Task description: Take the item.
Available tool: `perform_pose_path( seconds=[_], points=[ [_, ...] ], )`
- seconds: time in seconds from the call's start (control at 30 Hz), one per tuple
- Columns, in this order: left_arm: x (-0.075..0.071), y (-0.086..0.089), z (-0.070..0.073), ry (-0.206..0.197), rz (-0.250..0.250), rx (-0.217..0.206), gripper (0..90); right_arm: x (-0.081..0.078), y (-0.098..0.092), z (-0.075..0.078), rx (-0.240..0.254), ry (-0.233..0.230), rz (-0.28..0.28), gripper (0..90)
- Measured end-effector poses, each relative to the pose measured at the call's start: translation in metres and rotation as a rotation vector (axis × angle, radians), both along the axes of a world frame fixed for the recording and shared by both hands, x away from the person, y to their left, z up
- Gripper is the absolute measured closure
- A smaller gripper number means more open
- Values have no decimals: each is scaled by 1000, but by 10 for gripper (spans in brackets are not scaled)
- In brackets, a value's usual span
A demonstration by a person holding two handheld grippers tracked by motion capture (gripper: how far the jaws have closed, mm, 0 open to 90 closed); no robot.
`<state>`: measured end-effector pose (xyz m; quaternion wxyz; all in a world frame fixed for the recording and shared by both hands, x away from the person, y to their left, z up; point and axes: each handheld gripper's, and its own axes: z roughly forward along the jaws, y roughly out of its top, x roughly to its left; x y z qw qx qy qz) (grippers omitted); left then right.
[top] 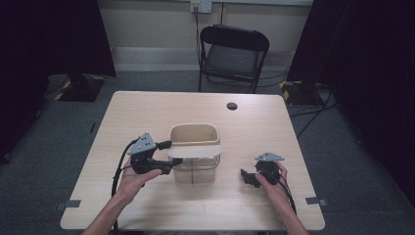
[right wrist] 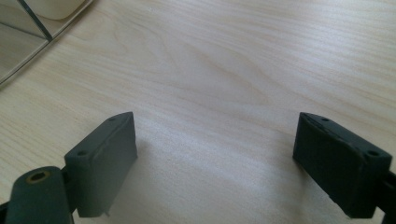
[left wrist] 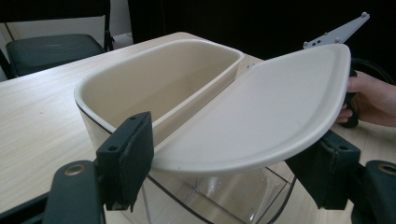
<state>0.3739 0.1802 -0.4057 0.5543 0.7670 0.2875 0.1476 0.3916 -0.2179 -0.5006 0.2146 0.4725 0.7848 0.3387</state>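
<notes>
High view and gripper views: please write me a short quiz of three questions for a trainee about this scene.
1. True or false: the lid covers the whole bin.
2. Which gripper has the lid between its jaws? A) left gripper B) right gripper
3. What stands behind the table?

Key:
1. False; the far half of the bin is uncovered.
2. A.
3. A chair.
</notes>
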Motion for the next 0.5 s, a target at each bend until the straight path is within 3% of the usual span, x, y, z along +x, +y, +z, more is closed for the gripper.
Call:
perform_pose_path(
  seconds=[0.23,0.5],
  points=[
    [1,0,3,4,-20,14,298,0,0,0,0,0,0,128],
    [3,-3,7,3,-38,3,353,0,0,0,0,0,0,128]
  ],
)
